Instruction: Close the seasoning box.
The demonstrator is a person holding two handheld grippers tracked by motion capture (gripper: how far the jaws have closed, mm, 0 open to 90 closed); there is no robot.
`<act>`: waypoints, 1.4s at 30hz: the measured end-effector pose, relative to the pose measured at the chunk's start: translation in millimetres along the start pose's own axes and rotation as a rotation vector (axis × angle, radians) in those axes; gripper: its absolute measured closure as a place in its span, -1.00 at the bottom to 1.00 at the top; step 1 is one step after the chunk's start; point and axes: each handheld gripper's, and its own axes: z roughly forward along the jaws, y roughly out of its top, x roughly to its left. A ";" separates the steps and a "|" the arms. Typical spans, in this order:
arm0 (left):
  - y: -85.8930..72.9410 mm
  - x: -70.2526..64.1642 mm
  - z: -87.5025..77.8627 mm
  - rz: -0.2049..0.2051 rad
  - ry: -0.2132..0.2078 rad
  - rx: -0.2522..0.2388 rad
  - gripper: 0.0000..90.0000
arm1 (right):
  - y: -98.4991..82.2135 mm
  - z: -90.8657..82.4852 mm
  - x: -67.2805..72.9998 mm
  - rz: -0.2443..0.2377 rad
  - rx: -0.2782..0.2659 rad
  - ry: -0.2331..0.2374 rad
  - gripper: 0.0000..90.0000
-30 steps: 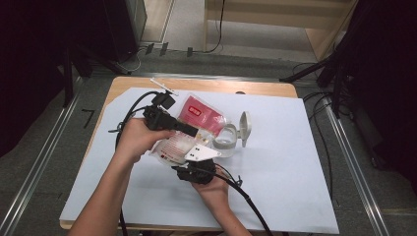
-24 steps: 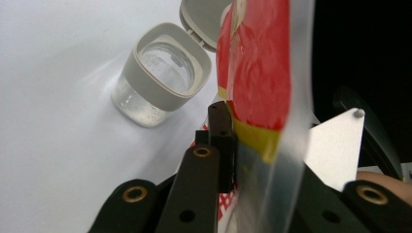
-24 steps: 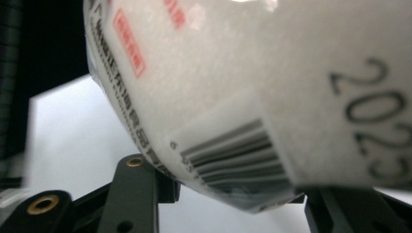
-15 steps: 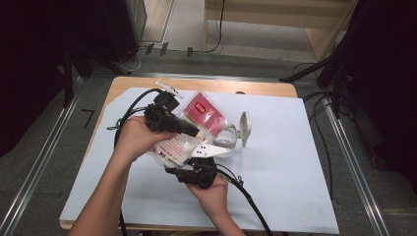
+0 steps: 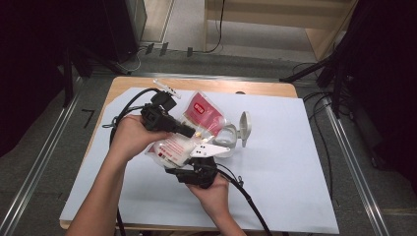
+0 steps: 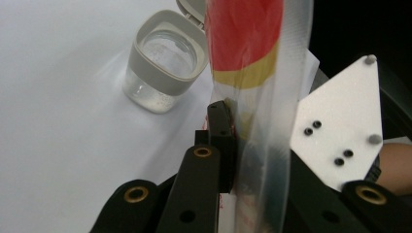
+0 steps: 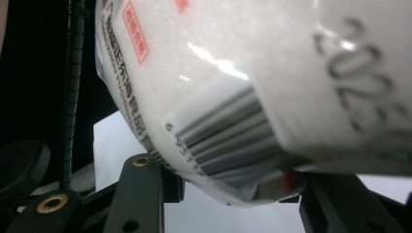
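Both tongs, left and right, clamp the bag; tip it gently toward the jar at three o'clock.

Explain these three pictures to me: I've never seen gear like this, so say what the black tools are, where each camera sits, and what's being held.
A person holds a hand-operated two-jaw gripper in each hand. The high view looks down on a table under a white sheet. The other two cameras ride on the grippers and look along their black jaws. The left gripper is shut on the clear sealed edge of a red-and-white plastic bag of white granules. The right gripper holds the bag's lower end, where the barcode is. Beside them stands a small clear jar with its grey flip lid open.
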 end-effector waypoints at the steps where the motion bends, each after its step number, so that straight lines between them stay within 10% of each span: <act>1: 0.4 -0.4 1.0 -0.018 -0.005 0.000 1.00 | 1.0 0.3 1.2 -0.005 0.006 -0.011 0.27; 12: 0.1 5.7 3.2 -0.135 0.000 -0.027 0.98 | 7.1 6.0 13.5 -0.011 0.051 -0.115 0.30; 20: 1.6 4.8 2.2 -0.165 -0.029 -0.074 0.79 | 3.6 2.8 6.7 0.099 0.002 -0.018 0.35; 27: 2.4 -6.5 1.1 -0.059 0.042 -0.011 0.70 | -1.6 0.4 1.3 0.185 -0.056 0.086 0.35; 35: 1.9 -14.5 4.8 0.018 0.117 0.054 0.93 | -1.5 1.5 5.2 0.161 -0.038 0.075 0.34; 42: 5.0 -13.6 4.7 -0.085 0.120 0.022 0.98 | 6.1 4.9 13.4 0.053 0.027 -0.017 0.19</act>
